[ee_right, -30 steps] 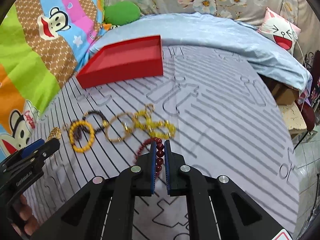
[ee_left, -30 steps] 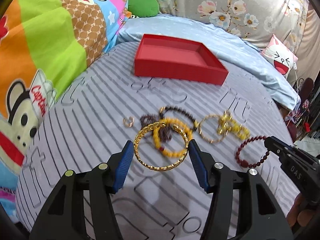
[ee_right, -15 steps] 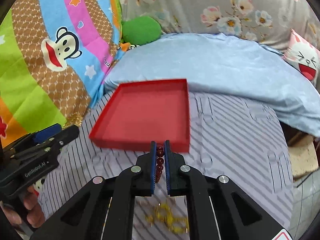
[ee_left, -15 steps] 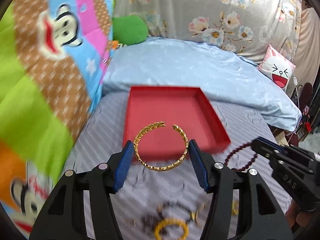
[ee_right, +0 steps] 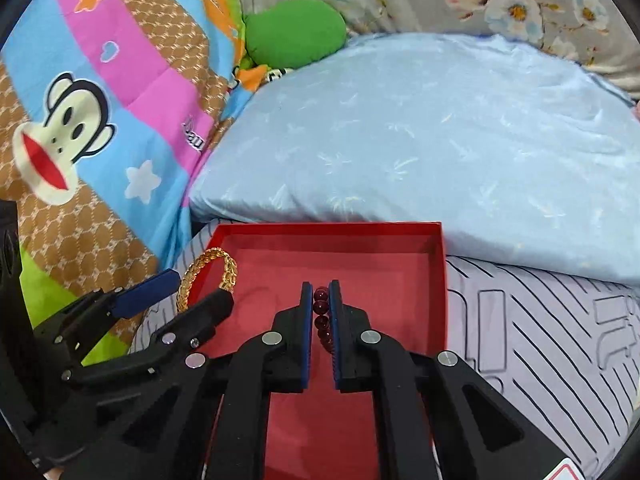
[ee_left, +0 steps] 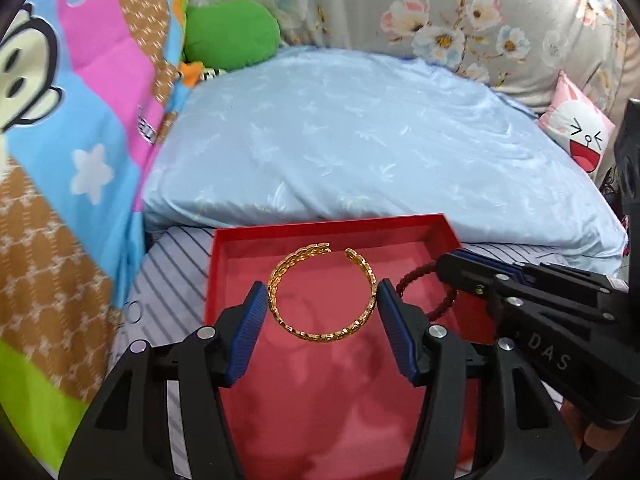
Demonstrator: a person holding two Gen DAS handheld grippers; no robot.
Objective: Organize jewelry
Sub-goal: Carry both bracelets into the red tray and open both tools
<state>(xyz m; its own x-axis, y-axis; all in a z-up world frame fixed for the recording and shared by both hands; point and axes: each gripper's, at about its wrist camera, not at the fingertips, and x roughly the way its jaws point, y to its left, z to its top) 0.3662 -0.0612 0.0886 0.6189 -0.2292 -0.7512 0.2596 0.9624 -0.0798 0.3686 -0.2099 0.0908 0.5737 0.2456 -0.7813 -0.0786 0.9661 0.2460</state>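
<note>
An open gold bangle (ee_left: 320, 336) is clamped across its width by my left gripper (ee_left: 322, 292), which is shut on it. The bangle hangs above the floor of the red tray (ee_left: 320, 228). My right gripper (ee_right: 320, 288) is shut on a dark red bead bracelet (ee_right: 320, 308), also over the red tray (ee_right: 320, 229). In the left wrist view the right gripper (ee_left: 444, 266) comes in from the right with the bead bracelet (ee_left: 416, 276) looping down from its tip. In the right wrist view the left gripper (ee_right: 200, 288) and the bangle (ee_right: 208, 258) sit at the tray's left rim.
The tray lies on a grey striped sheet (ee_right: 540, 340). A light blue pillow (ee_left: 360, 140) rises just behind it. A bright cartoon blanket (ee_right: 100, 140) stands along the left, with a green plush (ee_left: 232, 36) at the back. A pink cushion (ee_left: 576, 136) is at far right.
Both grippers have travelled from the pile of jewelry on the sheet to above the red tray, carrying the bangle and the bead bracelet. The jewelry pile has dropped out of view.
</note>
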